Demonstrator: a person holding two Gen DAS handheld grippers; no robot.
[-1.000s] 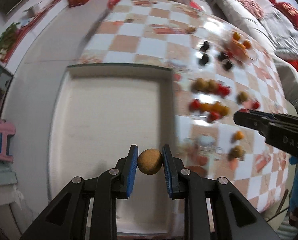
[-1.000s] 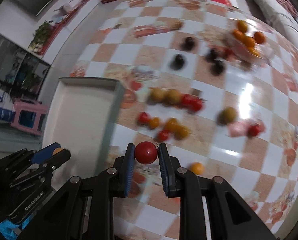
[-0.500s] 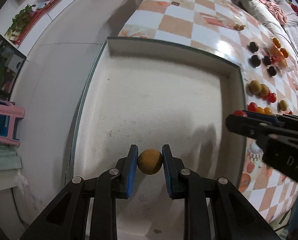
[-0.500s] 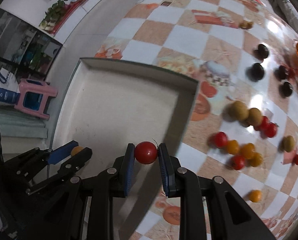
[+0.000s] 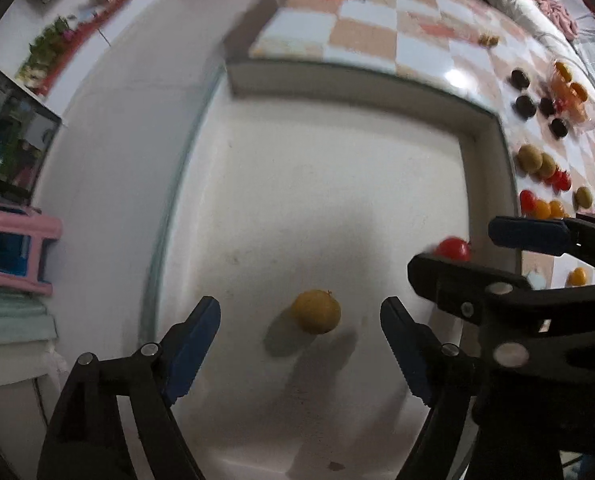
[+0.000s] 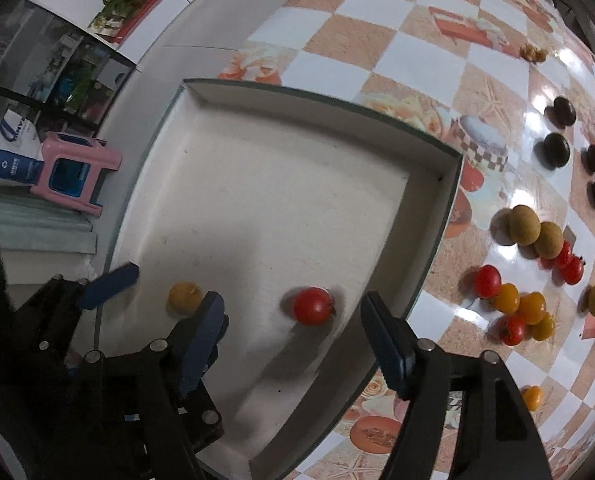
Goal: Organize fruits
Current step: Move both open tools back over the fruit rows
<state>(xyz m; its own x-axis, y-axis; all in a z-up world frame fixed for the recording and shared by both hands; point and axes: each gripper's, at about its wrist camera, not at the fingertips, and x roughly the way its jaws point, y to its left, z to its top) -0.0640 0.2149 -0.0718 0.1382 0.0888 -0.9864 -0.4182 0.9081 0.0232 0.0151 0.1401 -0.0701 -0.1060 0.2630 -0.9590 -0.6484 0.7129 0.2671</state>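
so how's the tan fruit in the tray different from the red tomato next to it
The tan fruit is dull yellow-brown; the red tomato is glossy red. The fruit lies under the left gripper, the tomato under the right gripper. Both are round, lie loose in the white tray, and touch no jaw.

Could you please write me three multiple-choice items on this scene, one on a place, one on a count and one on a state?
1. Where does the red tomato lie?
A. On the checkered tablecloth
B. In the white tray
C. On the pink stool

2. How many fruits lie in the tray?
A. Two
B. Four
C. None

3. How does the left gripper stand?
A. Shut on the tan fruit
B. Shut on nothing
C. Open, the tan fruit loose between its jaws

Answers: 1 B, the tomato rests on the tray floor near its right wall. 2 A, only the tomato and the tan fruit are inside. 3 C, the jaws have just been opening and both pads stand clear of the fruit.
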